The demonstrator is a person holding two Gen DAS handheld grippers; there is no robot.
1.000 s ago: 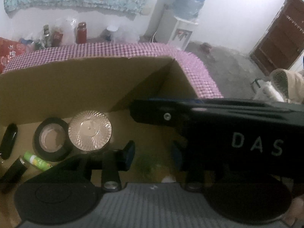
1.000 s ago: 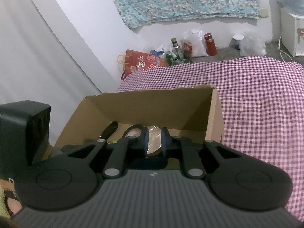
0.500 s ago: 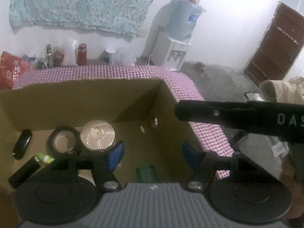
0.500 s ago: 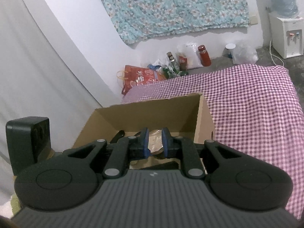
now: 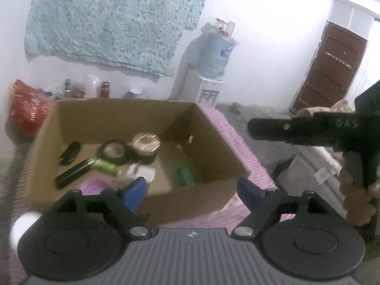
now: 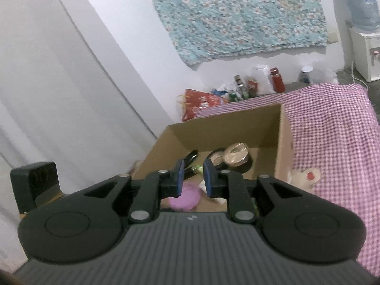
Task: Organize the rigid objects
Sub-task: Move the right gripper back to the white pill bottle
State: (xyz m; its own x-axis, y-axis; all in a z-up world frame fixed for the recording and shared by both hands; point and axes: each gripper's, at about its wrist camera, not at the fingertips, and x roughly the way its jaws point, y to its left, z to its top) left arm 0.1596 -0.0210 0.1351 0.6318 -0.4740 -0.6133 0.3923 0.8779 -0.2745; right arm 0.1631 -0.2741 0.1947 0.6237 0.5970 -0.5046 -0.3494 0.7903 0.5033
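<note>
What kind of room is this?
Probably a room in someone's home: a water dispenser stands by the wall, a flowery cloth hangs up, and a checked cloth covers the surface under the cardboard box.

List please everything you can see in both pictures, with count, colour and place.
box: 1, brown, on checked cloth
tape roll: 1, black, in box
tin: 1, silver lid, beside tape roll
green thing: 1, in box, right side
tube: 1, black, in box
purple thing: 1, in box, near wall
cloth: 1, pink checked, under box
water cooler: 1, white, by wall
left gripper: opening, empty
right gripper: opening, empty
</note>
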